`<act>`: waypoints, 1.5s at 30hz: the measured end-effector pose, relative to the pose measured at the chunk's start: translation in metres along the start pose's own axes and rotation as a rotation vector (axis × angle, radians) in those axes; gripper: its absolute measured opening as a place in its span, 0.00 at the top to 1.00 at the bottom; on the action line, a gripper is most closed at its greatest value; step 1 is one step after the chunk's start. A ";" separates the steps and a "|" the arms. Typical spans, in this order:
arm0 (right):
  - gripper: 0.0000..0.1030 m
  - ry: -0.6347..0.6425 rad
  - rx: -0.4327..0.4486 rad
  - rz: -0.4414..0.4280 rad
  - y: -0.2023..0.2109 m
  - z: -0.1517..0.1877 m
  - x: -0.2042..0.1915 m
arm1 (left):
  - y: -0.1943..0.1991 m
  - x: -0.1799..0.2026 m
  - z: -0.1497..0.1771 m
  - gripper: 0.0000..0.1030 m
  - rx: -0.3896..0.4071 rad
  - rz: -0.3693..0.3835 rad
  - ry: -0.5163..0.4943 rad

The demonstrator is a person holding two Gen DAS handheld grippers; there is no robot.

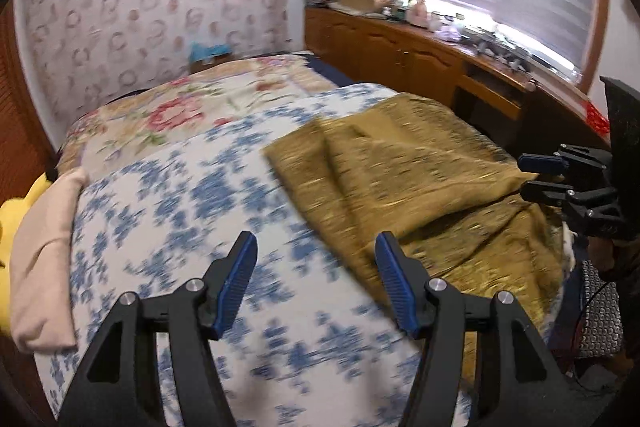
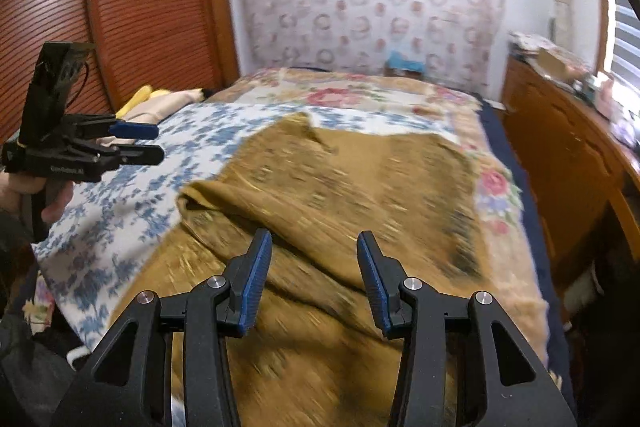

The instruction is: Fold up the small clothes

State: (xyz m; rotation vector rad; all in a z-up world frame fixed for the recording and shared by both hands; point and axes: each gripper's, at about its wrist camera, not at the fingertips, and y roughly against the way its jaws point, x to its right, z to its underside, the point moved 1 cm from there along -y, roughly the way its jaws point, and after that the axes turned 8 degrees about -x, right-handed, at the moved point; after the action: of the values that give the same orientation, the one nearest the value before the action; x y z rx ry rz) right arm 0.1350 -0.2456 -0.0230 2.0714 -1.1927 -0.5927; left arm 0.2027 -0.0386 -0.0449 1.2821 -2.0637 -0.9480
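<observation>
A mustard-gold garment (image 1: 420, 179) (image 2: 340, 195) lies rumpled on the bed, one layer lapped over another. In the left wrist view my left gripper (image 1: 316, 243) is open with nothing between its blue pads, hovering over the blue-and-white bedspread (image 1: 180, 195) just left of the garment's edge. My right gripper (image 2: 314, 239) is open above the near part of the garment, and nothing is held. Each gripper shows in the other's view: the right gripper (image 1: 540, 175) at the far right edge, the left gripper (image 2: 156, 143) at the left, held by a hand (image 2: 56, 207).
A folded beige cloth (image 1: 44, 255) and a yellow plush toy (image 1: 12, 211) lie at the bed's left edge. A wooden dresser (image 1: 400, 47) with clutter runs under the window on the right. A louvred wooden wardrobe (image 2: 140, 7) stands to the left.
</observation>
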 end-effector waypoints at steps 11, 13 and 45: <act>0.45 0.171 -0.104 -0.118 -0.073 -0.044 -0.067 | 0.008 -0.036 0.025 0.41 0.010 -0.015 0.032; 0.45 0.194 -0.122 -0.139 -0.081 -0.047 -0.077 | 0.009 -0.040 0.027 0.41 0.017 -0.004 0.039; 0.98 -0.050 -0.130 0.230 -0.081 -0.131 0.147 | -0.035 -0.017 0.016 0.41 -0.035 0.112 0.007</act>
State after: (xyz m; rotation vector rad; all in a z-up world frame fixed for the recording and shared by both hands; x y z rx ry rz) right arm 0.3390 -0.3034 -0.0021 1.7896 -1.3616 -0.5985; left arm 0.2170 -0.0296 -0.0831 1.1373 -2.0807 -0.9244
